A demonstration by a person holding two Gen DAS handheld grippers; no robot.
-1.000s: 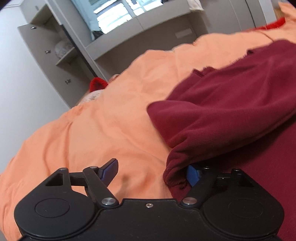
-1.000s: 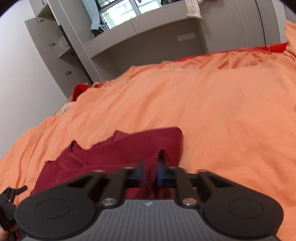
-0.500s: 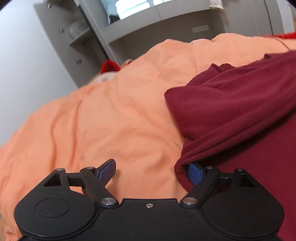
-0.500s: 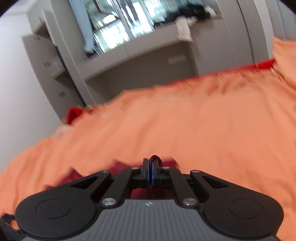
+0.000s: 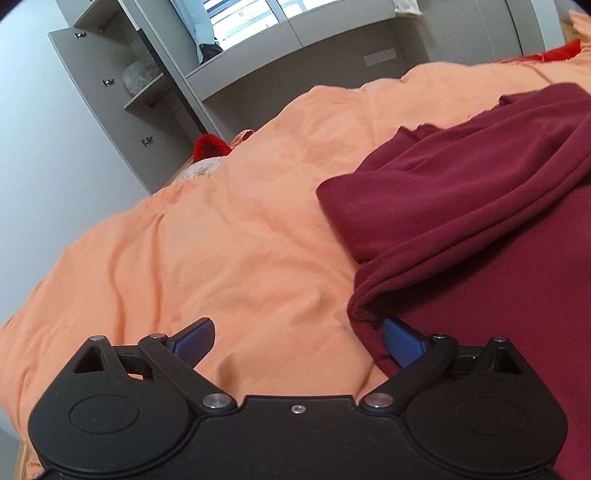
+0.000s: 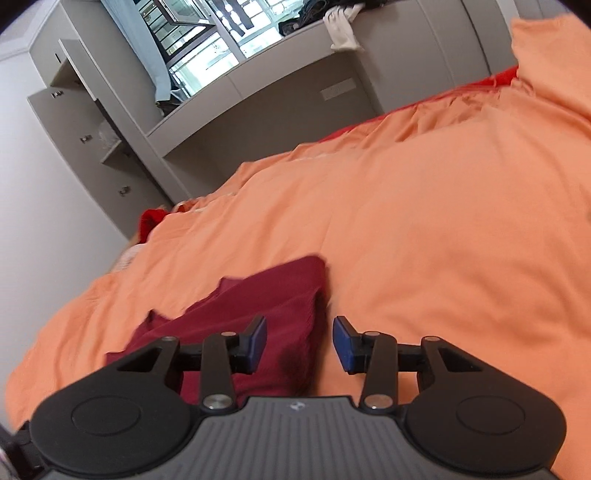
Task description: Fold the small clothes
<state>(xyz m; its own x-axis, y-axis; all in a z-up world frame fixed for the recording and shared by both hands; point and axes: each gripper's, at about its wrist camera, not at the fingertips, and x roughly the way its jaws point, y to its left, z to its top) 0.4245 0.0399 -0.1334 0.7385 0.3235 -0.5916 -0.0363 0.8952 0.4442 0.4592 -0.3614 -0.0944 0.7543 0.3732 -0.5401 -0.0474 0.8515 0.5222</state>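
The left gripper (image 5: pixel 297 341) spreads its blue-padded fingers (image 5: pixel 195 338) wide and still opening, one pad over bare bedding and the other at the rolled hem of a dark red garment (image 5: pixel 480 206), whose edge lies just against that pad without being pinched. The right gripper (image 6: pixel 299 341) is parting its fingers (image 6: pixel 256 341) too, about halfway apart, with nothing clamped between them; a corner of the dark red garment (image 6: pixel 273 295) lies below and between the pads, loose on the bed. The garment is spread over an orange duvet (image 5: pixel 229 236) that covers the bed, its fabric folded over itself in thick layers, with a raw, frayed edge showing on the far side from the left gripper. Seen from the right wrist, the garment sits on the near left part of the orange duvet (image 6: pixel 424 229), while the rest of the duvet beyond it lies rumpled and uncovered. At the far edge of the duvet, a strip of bright red fabric (image 6: pixel 498 79) shows along the bed's end, and a small bright red item (image 5: pixel 210 146) lies at the duvet's far left corner beside a pale patterned cloth. Beyond the duvet stands a grey built-in cabinet (image 5: pixel 122 110) with an open door and shelves, next to a grey window ledge (image 6: pixel 280 59) under a bright window; a white cloth (image 6: pixel 343 33) hangs over the ledge's edge.
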